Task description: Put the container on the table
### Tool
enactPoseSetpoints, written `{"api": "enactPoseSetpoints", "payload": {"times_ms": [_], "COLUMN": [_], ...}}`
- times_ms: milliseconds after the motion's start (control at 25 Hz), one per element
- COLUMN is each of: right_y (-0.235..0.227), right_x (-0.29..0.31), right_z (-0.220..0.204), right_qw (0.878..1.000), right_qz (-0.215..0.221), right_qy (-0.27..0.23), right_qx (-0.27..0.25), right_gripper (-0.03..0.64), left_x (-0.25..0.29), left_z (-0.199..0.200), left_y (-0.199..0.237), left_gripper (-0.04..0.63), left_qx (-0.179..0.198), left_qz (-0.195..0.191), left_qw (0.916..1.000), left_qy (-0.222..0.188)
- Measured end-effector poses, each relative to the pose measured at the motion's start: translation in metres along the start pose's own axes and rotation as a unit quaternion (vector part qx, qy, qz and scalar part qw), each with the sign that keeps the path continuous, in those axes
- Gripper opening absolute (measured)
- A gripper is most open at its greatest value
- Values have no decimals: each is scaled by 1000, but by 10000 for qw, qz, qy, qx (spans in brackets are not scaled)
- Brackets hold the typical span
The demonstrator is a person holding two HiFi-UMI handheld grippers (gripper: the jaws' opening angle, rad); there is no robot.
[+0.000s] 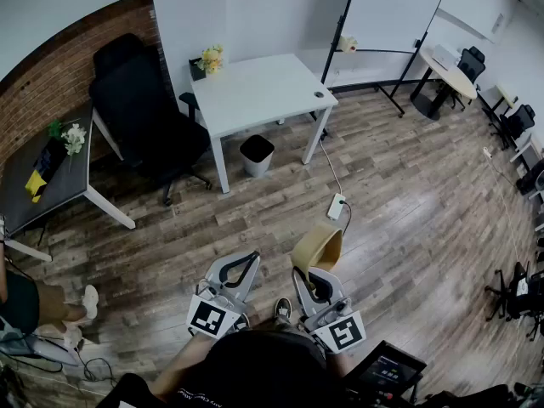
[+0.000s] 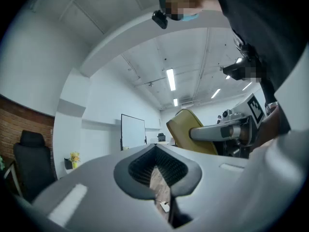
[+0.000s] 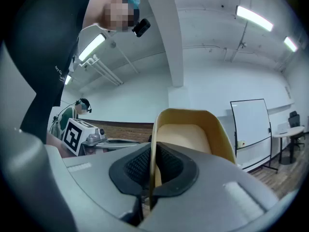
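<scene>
Head view looks steeply down on a person standing on a wooden floor [image 1: 408, 185], a gripper in each hand. The landmark is a white tabletop [image 1: 259, 92] at the far side of the room, bare apart from a small pot of flowers [image 1: 210, 59] at its back left corner.

The container [image 1: 317, 246], a tan tub with a pale inside, is not on the tabletop. It hangs in the air well short of the tabletop's near edge, tilted over the floor.

The right gripper [image 1: 309, 272] is clenched on the container. In the right gripper view, one thin wall of the tub runs between the two dark pads.

The left gripper [image 1: 253, 258] is also well short of the tabletop. Its jaws are drawn together at the tips with nothing between them.

A black bin [image 1: 256, 154] stands on the floor just under the tabletop's near edge. A white power strip [image 1: 337, 206] lies on the floor between tabletop and container. A black office chair [image 1: 140, 113] stands left of the tabletop, and a whiteboard [image 1: 387, 11] stands behind the tabletop to the right.
</scene>
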State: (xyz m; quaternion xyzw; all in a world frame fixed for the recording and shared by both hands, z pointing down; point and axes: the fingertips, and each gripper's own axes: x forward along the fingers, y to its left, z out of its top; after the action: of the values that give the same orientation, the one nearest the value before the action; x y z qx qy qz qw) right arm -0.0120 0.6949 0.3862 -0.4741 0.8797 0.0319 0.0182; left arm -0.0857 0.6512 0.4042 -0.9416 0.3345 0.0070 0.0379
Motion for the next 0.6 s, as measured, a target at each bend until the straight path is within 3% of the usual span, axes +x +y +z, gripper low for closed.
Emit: {"api": "enactPoseSetpoints", "payload": {"times_ms": [600], "right_y": [24], "right_x": [61], "right_z": [-5], "right_qw": [9999], "right_qz": [-26], "right_qy": [79], "right_qx": [-118], "right_gripper": [18], "left_x": [-32], "left_z": [1], "left_y": [47], "left_gripper": [2], "left_qx": [-59], "left_qz": [68], "left_qw": [9999], "left_qy": [-147]}}
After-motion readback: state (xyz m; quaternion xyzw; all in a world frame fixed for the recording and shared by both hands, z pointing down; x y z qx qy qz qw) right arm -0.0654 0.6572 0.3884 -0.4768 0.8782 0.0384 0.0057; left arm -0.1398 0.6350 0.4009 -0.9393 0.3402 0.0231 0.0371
